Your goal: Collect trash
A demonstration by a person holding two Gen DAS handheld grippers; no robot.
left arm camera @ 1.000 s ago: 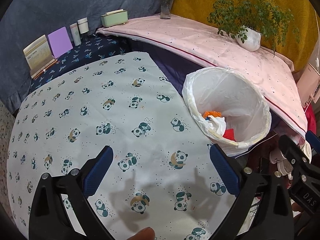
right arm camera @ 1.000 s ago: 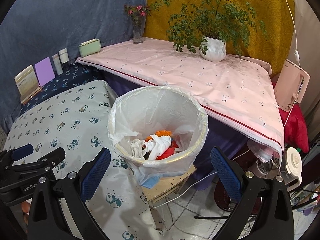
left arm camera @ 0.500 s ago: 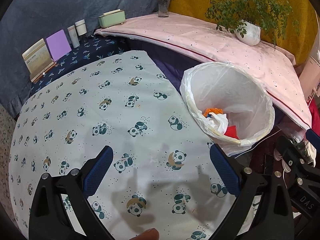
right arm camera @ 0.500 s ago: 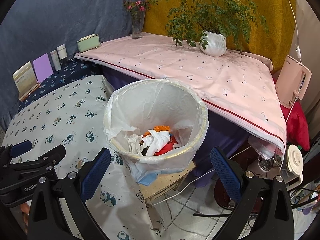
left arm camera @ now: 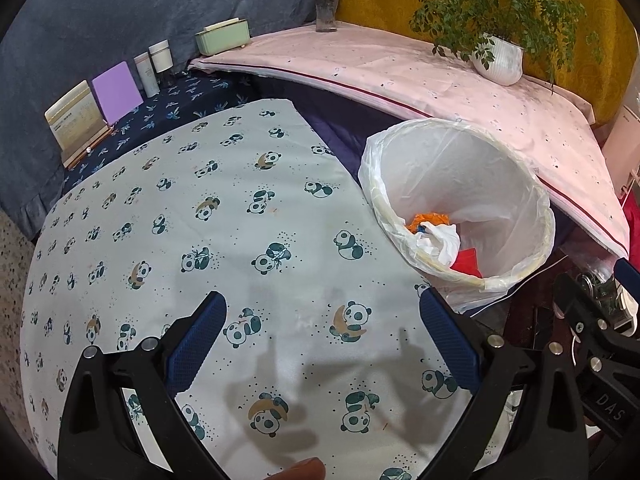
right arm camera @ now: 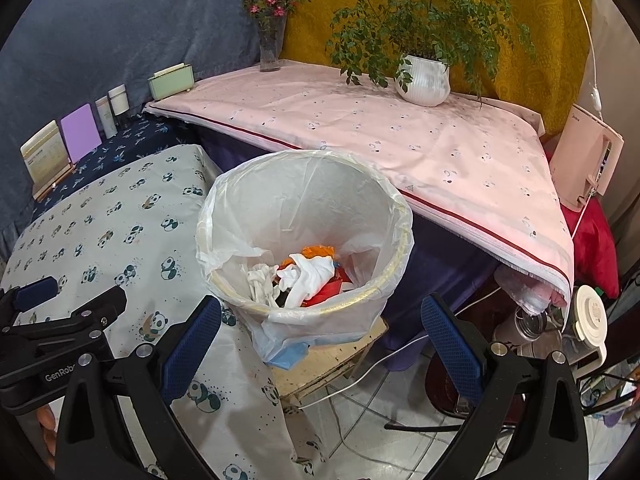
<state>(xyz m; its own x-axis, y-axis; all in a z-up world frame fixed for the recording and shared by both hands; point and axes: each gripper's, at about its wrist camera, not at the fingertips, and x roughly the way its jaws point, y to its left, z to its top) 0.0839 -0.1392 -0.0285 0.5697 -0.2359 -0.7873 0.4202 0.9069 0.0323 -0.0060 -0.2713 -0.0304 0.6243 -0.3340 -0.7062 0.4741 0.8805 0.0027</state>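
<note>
From my remote seat, the left gripper (left arm camera: 320,344) hung over the panda-print counter (left arm camera: 224,240), its blue fingers (left arm camera: 196,344) spread wide with nothing between them. Compared with a second earlier, its view had drifted only a little, the counter sliding slightly and the bin sitting a touch lower in frame; no trash had appeared on the cloth in that time. Just off the counter's right edge stood the lined trash bin (right arm camera: 308,240), and inside it lay the trash (right arm camera: 304,276): crumpled white pieces over orange and red scraps, unchanged across the second. The right gripper (right arm camera: 320,340) hovered just short of the bin's near rim, fingers equally wide apart and empty, a little nearer and higher than before. I judged that the dropping was done and the collecting nearly finished, since I could find no loose litter on the counter. Much stayed uncertain: the bin's bottom was buried under the pile, its base and stool were partly hidden by the liner, the counter's near edge was blocked by the gripper body, and the floor clutter at far right was too tangled to identify.
</note>
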